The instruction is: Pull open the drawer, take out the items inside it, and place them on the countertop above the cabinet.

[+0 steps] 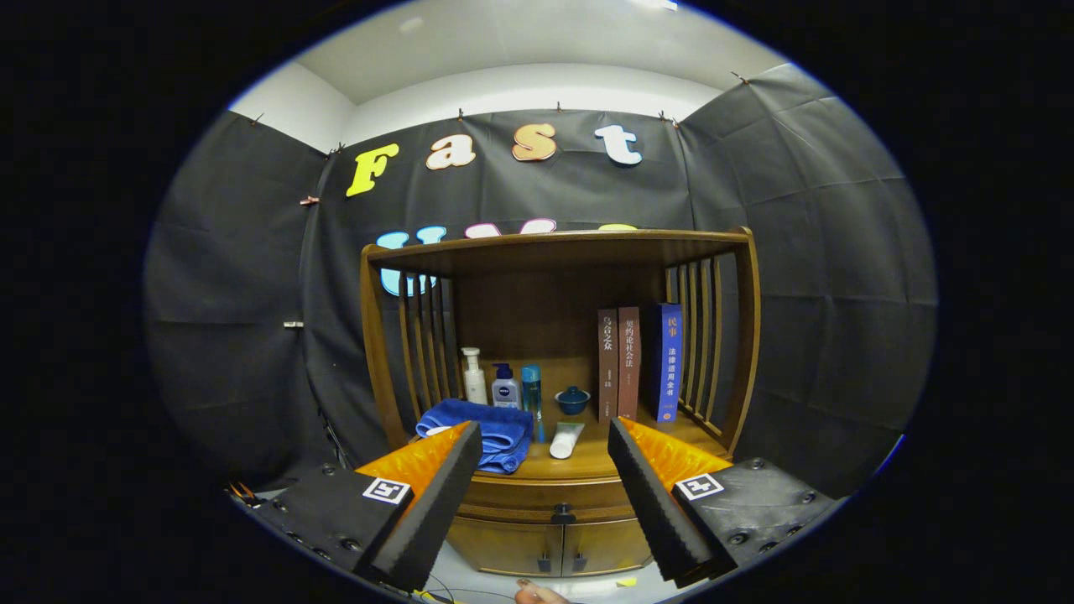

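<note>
- The claw [545, 470] is spread wide and holds nothing.
- It sits back from the cabinet [554, 537] and does not touch it.
- The drawer [554, 497] is shut. It lies straight ahead, in the gap between the two fingers, just under the counter [591, 461].
- Its knob [562, 512] sits in the middle of the drawer front, a bit lower than the finger tips.
- The drawer runs long from side to side, so it would slide out toward the claw.
- What is inside the drawer is hidden.
- On the counter lie a blue towel [487, 432] and a white tube [566, 439]. Behind them stand bottles [503, 384], a small pot [572, 399] and books [638, 361].
- This could be before the drawer is opened, or after it was emptied and closed again.
</note>
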